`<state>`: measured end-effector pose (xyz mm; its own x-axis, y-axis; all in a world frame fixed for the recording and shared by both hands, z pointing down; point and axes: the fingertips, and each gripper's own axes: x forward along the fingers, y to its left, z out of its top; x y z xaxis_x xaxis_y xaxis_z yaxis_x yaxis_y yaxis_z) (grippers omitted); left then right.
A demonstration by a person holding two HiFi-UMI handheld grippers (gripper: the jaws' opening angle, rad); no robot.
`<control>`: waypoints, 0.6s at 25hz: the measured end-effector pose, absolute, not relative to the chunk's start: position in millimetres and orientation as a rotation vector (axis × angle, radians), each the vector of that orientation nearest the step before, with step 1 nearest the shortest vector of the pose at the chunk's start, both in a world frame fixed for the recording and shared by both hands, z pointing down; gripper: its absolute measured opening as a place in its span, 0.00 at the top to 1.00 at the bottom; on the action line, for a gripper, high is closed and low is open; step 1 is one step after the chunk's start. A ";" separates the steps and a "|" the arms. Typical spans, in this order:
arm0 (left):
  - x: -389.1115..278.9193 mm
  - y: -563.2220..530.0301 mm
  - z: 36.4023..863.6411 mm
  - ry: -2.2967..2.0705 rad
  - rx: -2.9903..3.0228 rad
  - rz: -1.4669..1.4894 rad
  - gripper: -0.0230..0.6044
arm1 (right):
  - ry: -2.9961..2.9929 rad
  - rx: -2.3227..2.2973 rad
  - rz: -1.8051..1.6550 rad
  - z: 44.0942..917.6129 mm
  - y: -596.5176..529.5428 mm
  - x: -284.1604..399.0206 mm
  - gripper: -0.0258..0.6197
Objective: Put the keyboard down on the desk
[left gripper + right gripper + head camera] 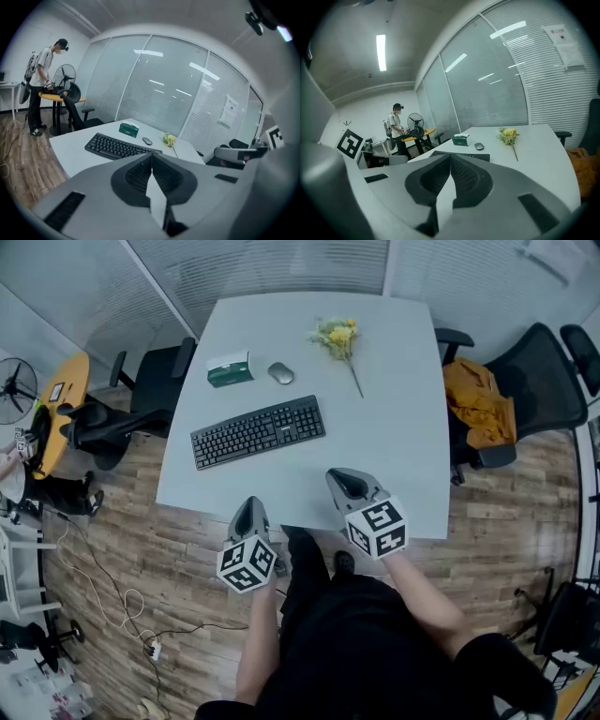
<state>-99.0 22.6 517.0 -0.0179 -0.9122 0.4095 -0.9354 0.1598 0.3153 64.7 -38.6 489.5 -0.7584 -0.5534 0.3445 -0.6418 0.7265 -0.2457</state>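
- In my right gripper view, the gripper's own body is covering most of the keyboard (258, 431); only a dark strip of its far edge is showing above the jaws.
- In my left gripper view, the jaw tips are cutting off the keyboard's near right corner.
- The print on the green box (230, 369) is staying too small for me to read.
- A person (42, 84) is standing at a round table far off to the left, partly blurred.
- The keyboard is lying flat on the pale desk (403, 465), keys up, black, slightly slanted with its right end farther from me than its left.
- It is sitting near the middle of the desk, nearer to me than the grey mouse (280, 373), the green box and the yellow flower (339, 338).
- I am holding my left gripper (249, 506) at the desk's near edge with its jaws pressed together on nothing, well apart from the keyboard.
- I am holding my right gripper (339, 480) over the near part of the desk, jaws likewise closed and empty.
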 end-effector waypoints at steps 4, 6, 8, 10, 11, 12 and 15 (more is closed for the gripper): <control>-73.2 43.0 487.8 -1.966 1.841 0.113 0.97 | -2.741 0.895 0.478 471.1 -14.7 77.3 0.94; -62.4 50.2 474.7 -1.977 1.880 0.137 0.97 | -2.762 0.874 0.466 463.5 -6.4 82.8 0.94; -56.9 53.6 463.2 -1.986 1.914 0.150 0.97 | -2.788 0.862 0.449 455.2 -1.1 85.3 0.95; -53.8 55.4 454.6 -1.986 1.944 0.148 0.97 | -2.815 0.860 0.437 447.5 3.3 87.9 0.95; -51.7 57.2 451.6 -1.983 1.955 0.146 0.97 | -2.825 0.859 0.434 444.7 6.2 90.0 0.95; -49.5 59.4 449.1 -1.981 1.964 0.146 0.97 | -2.831 0.857 0.427 442.6 9.4 92.2 0.95; -46.4 65.3 442.5 -1.978 1.985 0.147 0.97 | -2.839 0.846 0.401 438.1 16.6 94.0 0.95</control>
<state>-46.4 65.3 442.5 0.0287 -0.9521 0.3044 -0.9866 0.0219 0.1616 94.0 16.6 438.1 -0.8291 -0.5140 0.2199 -0.5548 0.8049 -0.2105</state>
